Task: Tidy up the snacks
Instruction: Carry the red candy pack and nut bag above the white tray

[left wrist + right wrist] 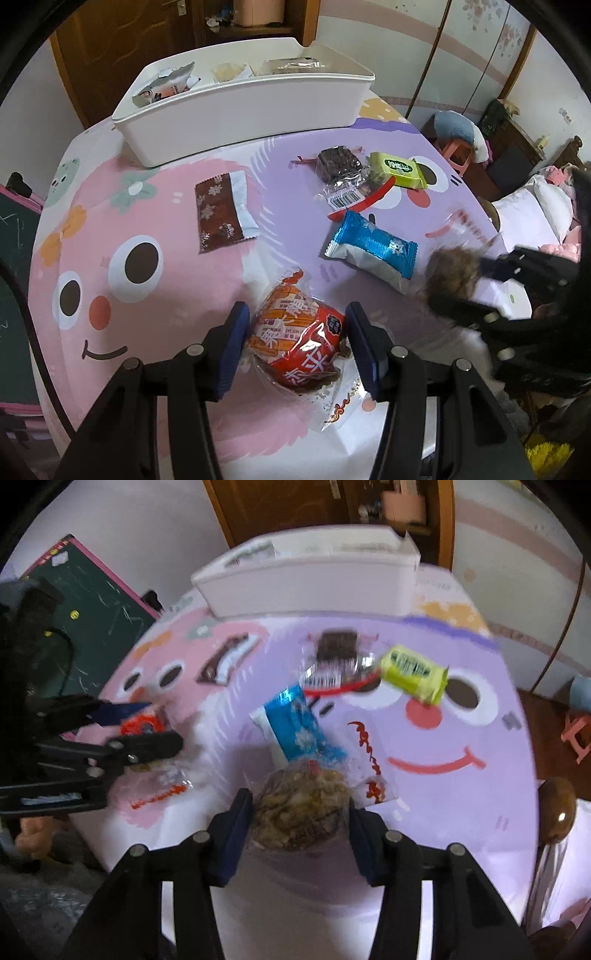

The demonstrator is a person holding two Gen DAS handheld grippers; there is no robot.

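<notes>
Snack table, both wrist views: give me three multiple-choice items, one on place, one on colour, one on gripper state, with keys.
1. Where is the white bin?
A. at the table's far edge
B. on the floor
C. between the grippers

2. What colour is the packet beside the barcoded dark snack?
A. pink
B. yellow-green
C. black

3. What is the left gripper doing?
A. hanging open over nothing
B. clamping the blue packet
C. shut on the red-orange snack

Key: 1 A, the bin sits behind all the snacks. 2 B, the yellow-green packet lies beside it. 3 C, both pads press the red-orange snack.
</notes>
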